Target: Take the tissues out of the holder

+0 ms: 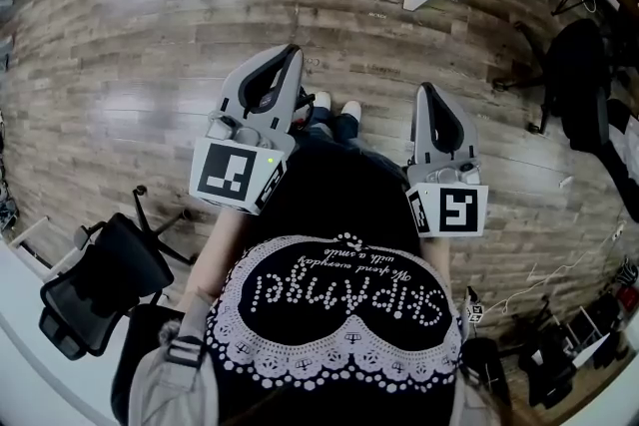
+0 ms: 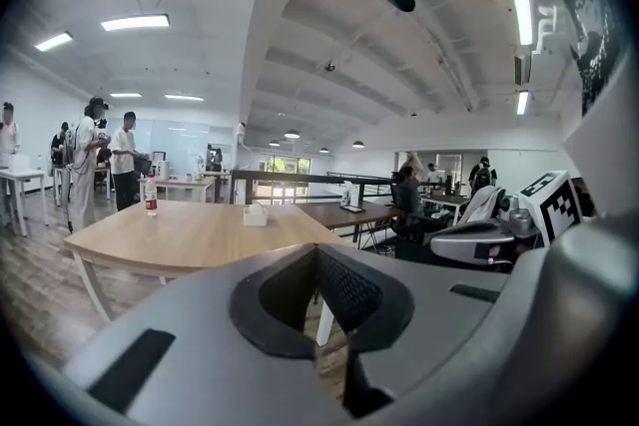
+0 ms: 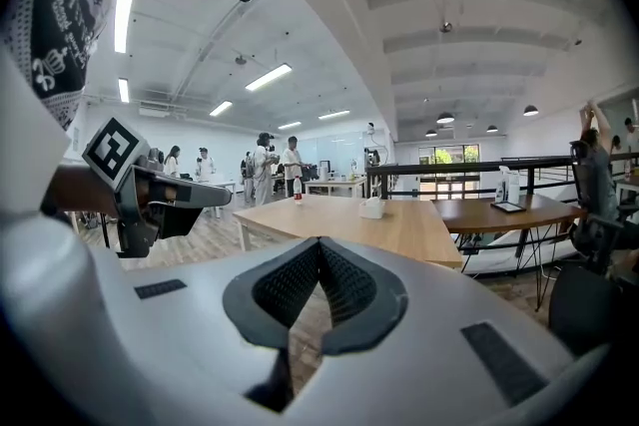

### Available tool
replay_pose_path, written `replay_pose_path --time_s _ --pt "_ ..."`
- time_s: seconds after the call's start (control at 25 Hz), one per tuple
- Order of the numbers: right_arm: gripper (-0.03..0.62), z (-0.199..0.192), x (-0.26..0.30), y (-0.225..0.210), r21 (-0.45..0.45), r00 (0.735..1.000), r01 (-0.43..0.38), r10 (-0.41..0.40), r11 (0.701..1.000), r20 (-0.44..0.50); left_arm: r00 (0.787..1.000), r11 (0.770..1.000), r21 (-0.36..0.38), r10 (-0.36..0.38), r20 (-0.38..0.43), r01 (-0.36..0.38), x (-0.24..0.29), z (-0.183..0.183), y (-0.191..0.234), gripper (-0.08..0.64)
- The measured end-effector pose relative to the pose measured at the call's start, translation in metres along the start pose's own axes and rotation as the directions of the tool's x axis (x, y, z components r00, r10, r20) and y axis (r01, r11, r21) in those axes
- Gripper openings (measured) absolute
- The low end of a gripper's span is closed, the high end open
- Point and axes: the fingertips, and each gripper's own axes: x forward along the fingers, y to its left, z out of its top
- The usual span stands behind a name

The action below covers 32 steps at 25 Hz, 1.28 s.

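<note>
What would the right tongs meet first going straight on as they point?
Right tongs: probably the table ahead, near its edge, across floor. Depth unclear; they tilt slightly down, so the floor could come first.

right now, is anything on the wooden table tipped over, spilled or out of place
Nothing stands out. The tissue holder sits upright on the wooden table, the bottle stands upright further back, and no spill shows. Both are small at this distance.

Upside down at the lower centre of the head view, white beaded lettering across the person's black top (image 1: pixel 344 299) appears to read "SAPAngel". A smaller script line by it seems to say "We trend everyday with a smile", though it is only partly legible.
</note>
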Motion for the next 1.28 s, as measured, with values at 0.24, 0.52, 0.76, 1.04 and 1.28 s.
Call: replay_pose_path --time_s 0.24,0.52,0.76,1.04,1.28 --pt "0.009 -0.002 -0.006 -0.016 0.028 1.000 -0.012 0.011 1.000 0.029 0.996 0.996 -0.001 0.088 0.019 -0.088 0.000 0.006 0.017 0.006" --pt "0.011 -0.006 0.010 -0.032 0.049 1.000 -0.010 0.010 0.999 -0.012 0.992 0.992 -0.024 0.127 -0.008 -0.127 0.016 0.005 0.035 0.006" --pt "0.009 0.003 0.057 -0.048 0.059 0.999 0.019 -0.016 0.998 -0.052 0.995 0.995 -0.030 0.097 -0.018 -0.097 0.062 0.017 0.067 0.006" --pt "0.009 0.025 0.122 -0.064 0.068 0.998 0.038 -0.035 0.997 -0.047 0.994 0.994 -0.017 0.109 -0.009 -0.110 0.105 0.041 0.124 0.006" --pt "0.009 0.030 0.163 -0.067 0.069 0.996 0.051 -0.046 0.996 -0.072 0.994 0.994 -0.027 0.104 -0.020 -0.104 0.131 0.050 0.160 0.006"
